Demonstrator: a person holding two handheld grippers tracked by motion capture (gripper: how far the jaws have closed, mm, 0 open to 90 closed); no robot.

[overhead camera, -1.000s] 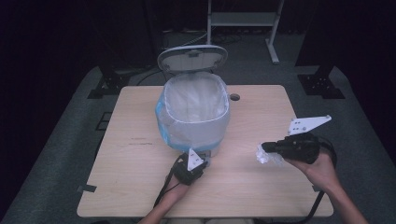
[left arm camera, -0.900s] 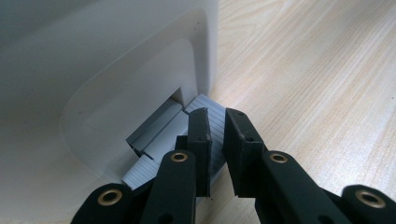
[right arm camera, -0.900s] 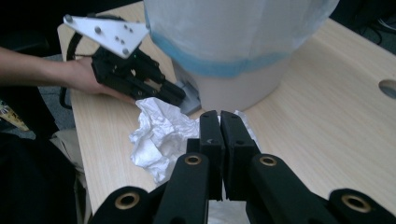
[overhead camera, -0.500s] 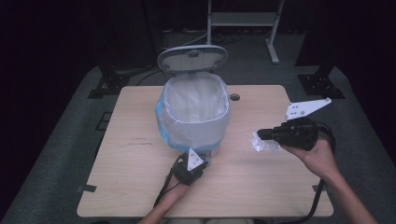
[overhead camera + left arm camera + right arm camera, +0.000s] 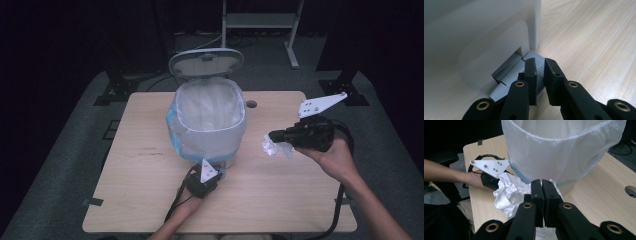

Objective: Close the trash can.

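Observation:
A white pedal bin (image 5: 210,125) lined with a clear bag stands mid-table, its lid (image 5: 206,62) tipped open at the back. My left gripper (image 5: 214,169) is at the bin's front base; in the left gripper view its jaws (image 5: 541,63) are almost together with nothing between them, and they rest on the grey ribbed pedal (image 5: 506,72). My right gripper (image 5: 272,136) hangs above the table to the right of the bin, shut on a crumpled white paper wad (image 5: 274,147). In the right gripper view the wad (image 5: 509,192) bulges left of the jaws (image 5: 541,182), just short of the bin wall (image 5: 559,152).
The wooden table (image 5: 145,165) has a cable hole (image 5: 251,104) behind the bin on the right. A metal stand (image 5: 260,20) and dark floor lie beyond the far edge. The person's other hand and the left gripper (image 5: 490,180) appear in the right gripper view.
My right gripper has risen and moved left toward the bin, with the paper wad still in it. The left gripper has stayed at the bin's base.

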